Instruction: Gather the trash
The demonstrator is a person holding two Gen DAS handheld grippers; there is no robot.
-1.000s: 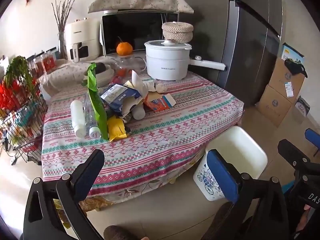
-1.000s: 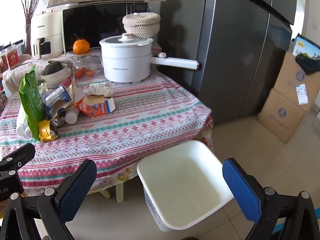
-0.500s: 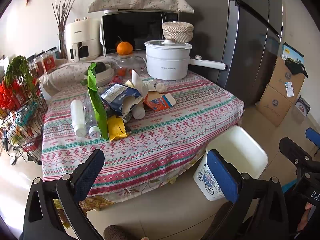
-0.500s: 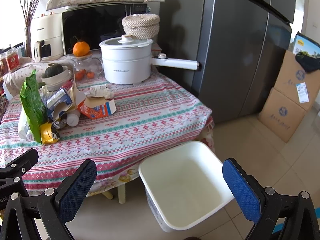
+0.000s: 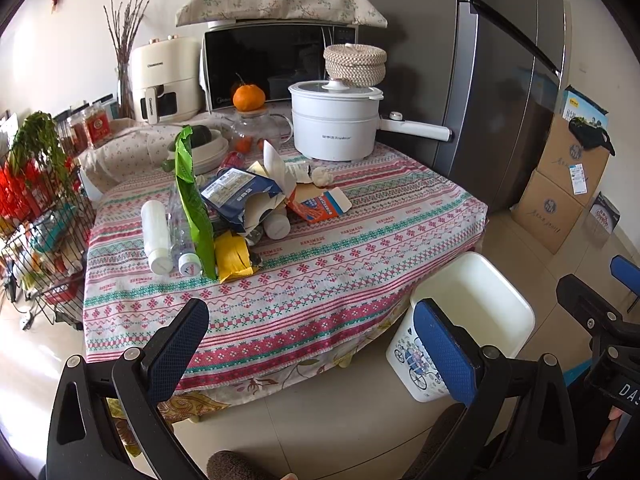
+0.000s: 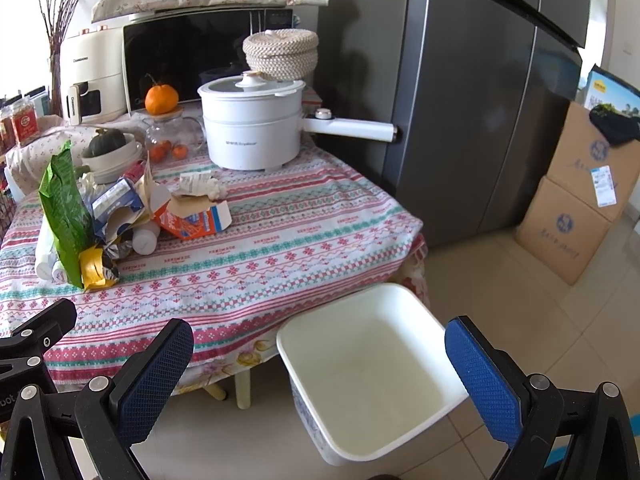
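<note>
both hand-held grippers hung back from the bench [image 5: 360, 248], low and near its front edge. the left hand-held gripper [image 5: 308, 344] stood wide open with nothing between its pads, and the right hand-held gripper [image 6: 320, 368] was likewise spread wide and empty. the trash lay heaped on the far left part of the cloth: a green bag [image 5: 194, 200] standing upright, a white bottle [image 5: 155, 234] and a clear bottle [image 5: 182, 236] lying beside it, a yellow wrapper [image 5: 232, 256], a torn blue box [image 5: 240, 196] and an orange carton [image 5: 320, 204]. a white bin [image 6: 372, 368] sat on the floor just beside the bench's corner, apparently empty, probably placed there so items could be dropped in with a short carry. nothing appeared collected yet.
</note>
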